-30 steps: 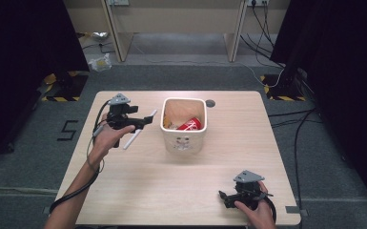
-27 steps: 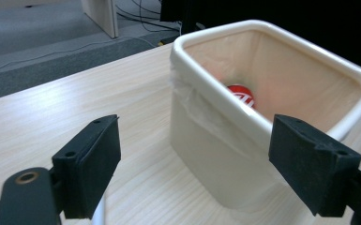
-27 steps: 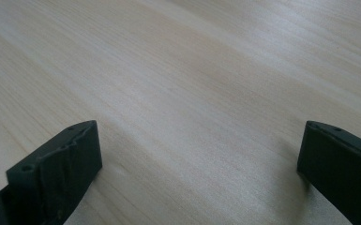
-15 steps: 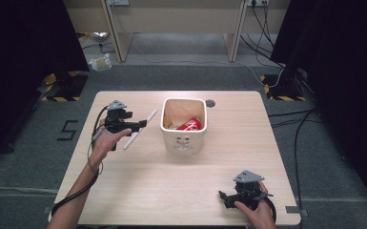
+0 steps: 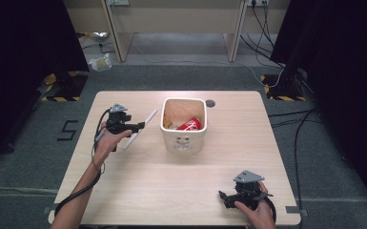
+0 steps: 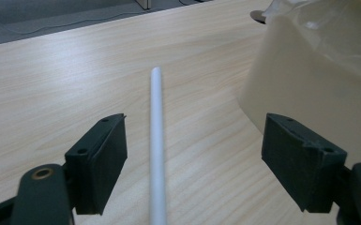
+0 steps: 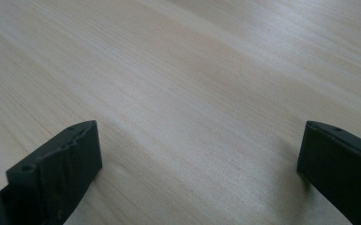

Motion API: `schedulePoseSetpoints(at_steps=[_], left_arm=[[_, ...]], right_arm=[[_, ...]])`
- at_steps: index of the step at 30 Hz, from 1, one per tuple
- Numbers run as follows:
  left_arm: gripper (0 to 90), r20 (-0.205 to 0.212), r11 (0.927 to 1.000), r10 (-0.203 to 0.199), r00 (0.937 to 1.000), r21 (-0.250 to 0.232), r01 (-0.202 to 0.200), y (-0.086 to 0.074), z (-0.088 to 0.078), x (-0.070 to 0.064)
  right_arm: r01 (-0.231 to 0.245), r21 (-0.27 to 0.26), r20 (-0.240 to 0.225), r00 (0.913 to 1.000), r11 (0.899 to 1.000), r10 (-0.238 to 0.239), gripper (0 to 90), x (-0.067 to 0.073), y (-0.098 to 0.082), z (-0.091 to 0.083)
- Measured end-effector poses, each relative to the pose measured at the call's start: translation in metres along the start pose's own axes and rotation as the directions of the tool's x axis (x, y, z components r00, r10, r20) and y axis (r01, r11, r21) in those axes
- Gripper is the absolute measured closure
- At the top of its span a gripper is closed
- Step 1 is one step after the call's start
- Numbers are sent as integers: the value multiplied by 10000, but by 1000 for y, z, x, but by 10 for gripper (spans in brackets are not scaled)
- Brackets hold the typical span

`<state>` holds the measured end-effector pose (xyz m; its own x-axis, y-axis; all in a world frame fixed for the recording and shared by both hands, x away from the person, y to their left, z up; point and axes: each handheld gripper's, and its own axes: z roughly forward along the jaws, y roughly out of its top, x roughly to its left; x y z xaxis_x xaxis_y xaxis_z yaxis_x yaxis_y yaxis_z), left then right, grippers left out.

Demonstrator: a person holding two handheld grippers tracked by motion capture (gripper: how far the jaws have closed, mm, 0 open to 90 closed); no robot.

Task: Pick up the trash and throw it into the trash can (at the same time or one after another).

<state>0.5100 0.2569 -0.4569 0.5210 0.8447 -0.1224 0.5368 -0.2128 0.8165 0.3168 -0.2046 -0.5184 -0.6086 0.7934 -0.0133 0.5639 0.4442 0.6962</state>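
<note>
A thin white rod (image 5: 139, 129) lies on the wooden table (image 5: 171, 186), just left of a cream bin (image 5: 183, 138) with a red can (image 5: 189, 126) inside. My left gripper (image 5: 141, 125) hangs low over the rod. In the left gripper view the rod (image 6: 157, 140) runs lengthwise between the two pads without touching either. The left gripper (image 6: 194, 136) is open, and its jaws have just been closing a little. At the near right edge a hand holds my right gripper (image 5: 224, 197); it (image 7: 197, 140) stands open over bare wood.
The bin wall (image 6: 319, 79), lined with a clear bag, stands close to the right of my left gripper. A dark cable hole (image 5: 210, 102) sits in the table behind the bin. Cables trail from both grippers. Grey carpet surrounds the table.
My left gripper has dropped and drawn back from the bin, so it now straddles the white rod. The right gripper has stayed put.
</note>
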Motion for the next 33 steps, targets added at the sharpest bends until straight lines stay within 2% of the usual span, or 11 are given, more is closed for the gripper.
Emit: schedulePoseSetpoints(at_steps=[3,9,33], left_arm=[[235,-211,10000,79,9997,9,-78,-4,4,3],[256,-277,9997,99,9996,235,-92,-11,11,5],[290,-671,9974,-78,9977,707,125,-23,34,15]], right_arm=[[2,-2,5,10000,10000,-2,3,0,0,0],[-14,8,-2,10000,10000,14,4,0,0,0],[-11,7,-2,10000,10000,11,3,0,0,0]])
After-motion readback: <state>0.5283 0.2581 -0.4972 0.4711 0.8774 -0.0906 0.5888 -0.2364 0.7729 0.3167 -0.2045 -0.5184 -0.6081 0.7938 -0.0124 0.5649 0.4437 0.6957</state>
